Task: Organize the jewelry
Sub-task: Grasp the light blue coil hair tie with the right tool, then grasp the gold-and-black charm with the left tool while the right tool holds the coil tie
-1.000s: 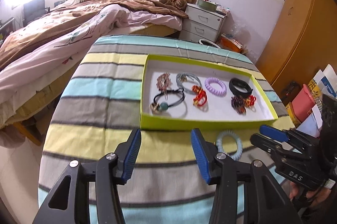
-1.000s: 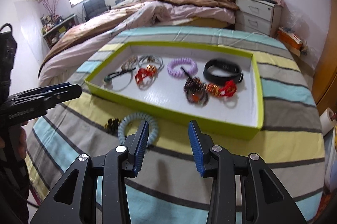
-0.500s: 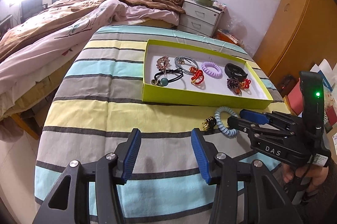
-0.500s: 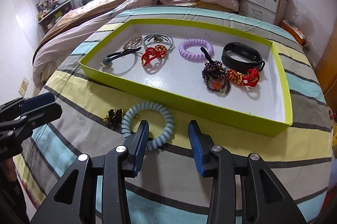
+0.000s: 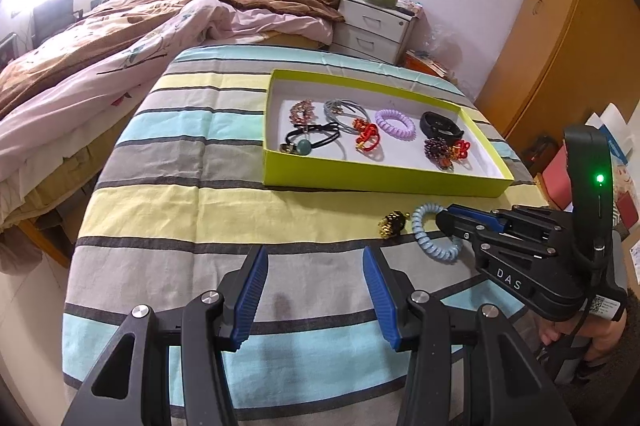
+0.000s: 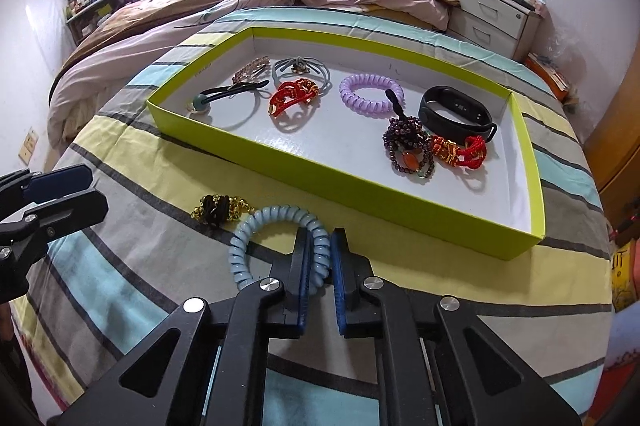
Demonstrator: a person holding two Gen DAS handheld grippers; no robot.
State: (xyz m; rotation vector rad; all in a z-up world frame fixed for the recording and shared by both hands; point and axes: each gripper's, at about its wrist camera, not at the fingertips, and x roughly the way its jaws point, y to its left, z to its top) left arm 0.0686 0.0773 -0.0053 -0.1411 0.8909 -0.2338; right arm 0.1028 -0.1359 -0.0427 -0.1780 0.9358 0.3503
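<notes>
A pale blue coil hair tie (image 6: 256, 226) lies on the striped cloth in front of the lime-green tray (image 6: 320, 172). My right gripper (image 6: 320, 240) is closing, and its blue pads pinch the tie's right side between them. The left wrist view shows the same grip: right gripper (image 5: 448, 222) on the tie (image 5: 424, 232). A small gold and black piece (image 6: 219, 209) rests just left of the tie. My left gripper (image 5: 314, 266) hangs open over the cloth with nothing between its fingers. The tray (image 5: 360, 181) holds several hair ties, bracelets and a black band.
The striped table's near edge is close below both grippers. A bed (image 5: 120, 58) runs along the left, a white nightstand (image 5: 372, 30) stands behind the table, and a wooden wardrobe (image 5: 560, 46) with boxes is at the right.
The right gripper came down onto the blue coil tie and its jaws closed from wide apart onto the tie's right side. The left gripper drew back from the tray and stayed open.
</notes>
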